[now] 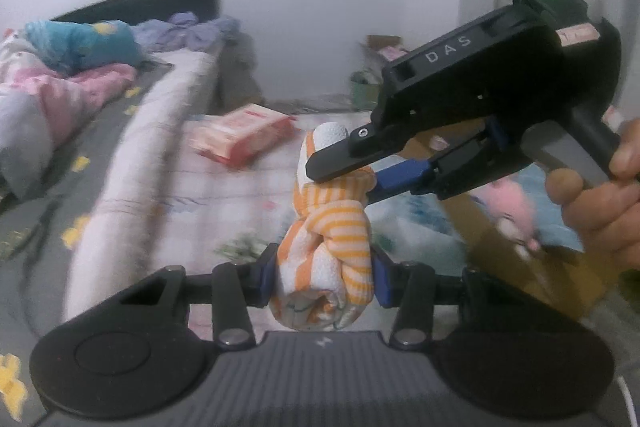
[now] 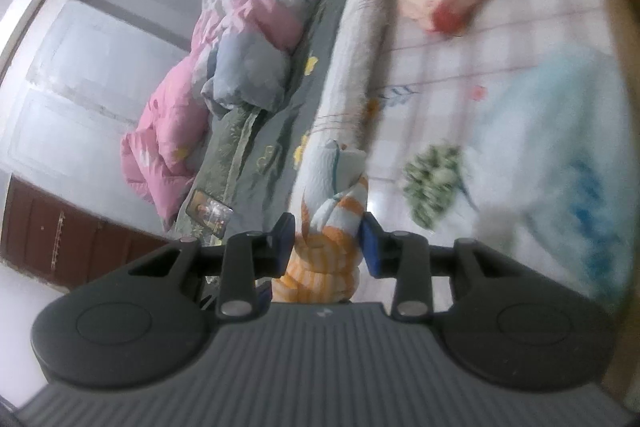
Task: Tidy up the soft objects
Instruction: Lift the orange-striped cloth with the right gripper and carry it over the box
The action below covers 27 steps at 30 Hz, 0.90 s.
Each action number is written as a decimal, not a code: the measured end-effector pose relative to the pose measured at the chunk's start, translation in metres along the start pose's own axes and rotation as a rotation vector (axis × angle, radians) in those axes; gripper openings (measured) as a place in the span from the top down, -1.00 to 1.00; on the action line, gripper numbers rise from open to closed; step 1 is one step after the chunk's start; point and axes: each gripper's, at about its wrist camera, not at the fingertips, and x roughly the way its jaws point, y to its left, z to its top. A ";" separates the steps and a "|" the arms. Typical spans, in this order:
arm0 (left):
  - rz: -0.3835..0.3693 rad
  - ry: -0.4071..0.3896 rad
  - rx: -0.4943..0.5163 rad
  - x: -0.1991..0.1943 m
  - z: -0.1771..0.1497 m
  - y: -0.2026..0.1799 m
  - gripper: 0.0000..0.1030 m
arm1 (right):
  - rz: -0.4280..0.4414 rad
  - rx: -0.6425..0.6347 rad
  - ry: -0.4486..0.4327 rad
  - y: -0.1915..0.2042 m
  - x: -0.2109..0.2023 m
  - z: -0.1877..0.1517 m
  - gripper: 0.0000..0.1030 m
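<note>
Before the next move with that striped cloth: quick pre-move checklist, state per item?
1. Left gripper clamped on the orange-striped towel: ok.
2. Right gripper clamped on the towel's other end: ok, cloth sits between its pads.
3. Towel lifted off the bed sheet: ok, it hangs between the grippers.
4. Towel flat enough to fold: not ok, it is twisted and bunched.
5. Red-and-white pack clear of the towel: ok, lying apart.
6. Drop spot: cannot tell; views are blurred.
</note>
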 end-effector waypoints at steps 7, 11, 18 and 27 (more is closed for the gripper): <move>-0.122 0.027 -0.004 0.004 -0.011 -0.037 0.08 | -0.028 0.061 -0.048 -0.042 -0.051 -0.038 0.33; -0.188 0.044 0.006 0.009 -0.010 -0.059 0.08 | -0.039 0.070 -0.101 -0.057 -0.083 -0.054 0.32; -0.295 0.079 0.009 0.028 -0.004 -0.097 0.06 | -0.067 0.121 -0.168 -0.095 -0.131 -0.070 0.33; -0.450 0.119 0.050 0.056 0.002 -0.148 -0.04 | -0.126 0.109 -0.249 -0.125 -0.180 -0.084 0.44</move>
